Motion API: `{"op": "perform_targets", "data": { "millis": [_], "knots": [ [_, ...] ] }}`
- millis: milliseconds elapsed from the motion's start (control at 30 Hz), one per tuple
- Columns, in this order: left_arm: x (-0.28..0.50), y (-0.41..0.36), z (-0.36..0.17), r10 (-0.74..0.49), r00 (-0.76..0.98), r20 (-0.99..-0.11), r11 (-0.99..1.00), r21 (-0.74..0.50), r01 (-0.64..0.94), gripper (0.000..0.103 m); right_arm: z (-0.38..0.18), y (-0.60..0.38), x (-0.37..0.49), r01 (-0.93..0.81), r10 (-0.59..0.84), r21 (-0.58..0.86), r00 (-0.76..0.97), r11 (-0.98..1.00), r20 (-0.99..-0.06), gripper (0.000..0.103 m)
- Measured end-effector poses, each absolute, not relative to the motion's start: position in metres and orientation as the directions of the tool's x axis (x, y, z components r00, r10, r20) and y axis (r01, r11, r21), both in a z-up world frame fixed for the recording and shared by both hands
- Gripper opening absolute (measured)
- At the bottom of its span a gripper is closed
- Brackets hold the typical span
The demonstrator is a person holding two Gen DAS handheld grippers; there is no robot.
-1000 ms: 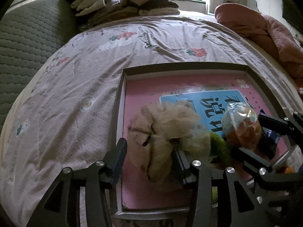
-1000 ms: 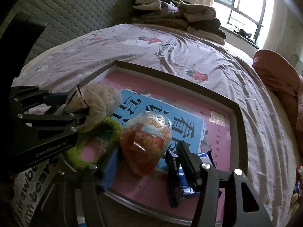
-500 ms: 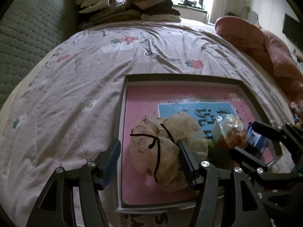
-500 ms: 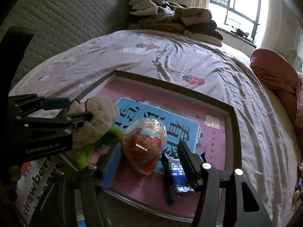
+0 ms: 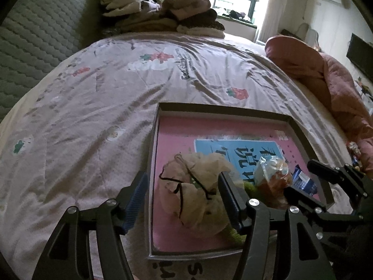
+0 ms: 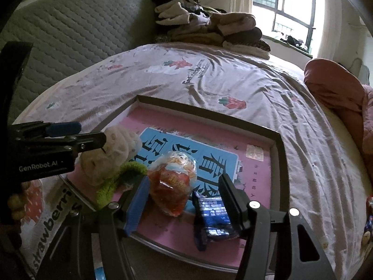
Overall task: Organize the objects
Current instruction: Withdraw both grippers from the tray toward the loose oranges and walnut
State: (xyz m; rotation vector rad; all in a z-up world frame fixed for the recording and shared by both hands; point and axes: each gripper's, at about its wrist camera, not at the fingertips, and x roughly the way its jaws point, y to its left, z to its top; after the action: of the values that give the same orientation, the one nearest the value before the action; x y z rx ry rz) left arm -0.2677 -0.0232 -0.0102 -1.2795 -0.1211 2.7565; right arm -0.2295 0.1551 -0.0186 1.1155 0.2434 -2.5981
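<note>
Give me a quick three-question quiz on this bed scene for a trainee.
1. True or false: the beige drawstring pouch lies inside the shallow tray.
2. What colour is the fuzzy item lying next to the pouch? A green, B red, C black.
3. Which gripper's jaws stand on either side of the pouch without squeezing it?

Key:
1. True.
2. A.
3. The left gripper; its jaws are spread wider than the pouch.
</note>
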Motion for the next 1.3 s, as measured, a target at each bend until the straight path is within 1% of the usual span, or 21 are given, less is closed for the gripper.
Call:
{"op": "perform_targets", "data": {
  "millis": [200,333,567,1000,1300],
  "knots": [
    [-0.258,-0.027,-0.002,0.121,-0.663,-0.739,-0.992,-0.113,-0.056,0.066,-0.006,0.165,-0.228,0.320,-0.214,-0.021,-0.680,-0.947,-0.701,0.061],
    [-0.251,-0.027,0.005,0.130,-0.678,-0.724,-0.991,-0.123,-0.059,0.070,0.003,0.171,-0.225,0.308,-0.217,-0.013,-0.698,-0.951,-0.682,0.061],
    [-0.238,-0.025,0.015,0.132,-0.702,-0.700,-0.990,-0.126,-0.061,0.070,0.014,0.180,-0.222,0.285,-0.206,-0.016,-0.730,-0.958,-0.651,0.062],
    [-0.204,-0.022,0.051,0.088,-0.793,-0.603,-0.995,-0.081,-0.049,0.072,0.046,0.187,-0.195,0.286,-0.241,0.010,-0.788,-0.958,-0.566,0.062],
    [-0.180,-0.018,0.070,0.098,-0.833,-0.544,-0.995,-0.082,-0.064,0.073,0.069,0.187,-0.174,0.293,-0.265,0.021,-0.827,-0.956,-0.496,0.062]
  ]
}}
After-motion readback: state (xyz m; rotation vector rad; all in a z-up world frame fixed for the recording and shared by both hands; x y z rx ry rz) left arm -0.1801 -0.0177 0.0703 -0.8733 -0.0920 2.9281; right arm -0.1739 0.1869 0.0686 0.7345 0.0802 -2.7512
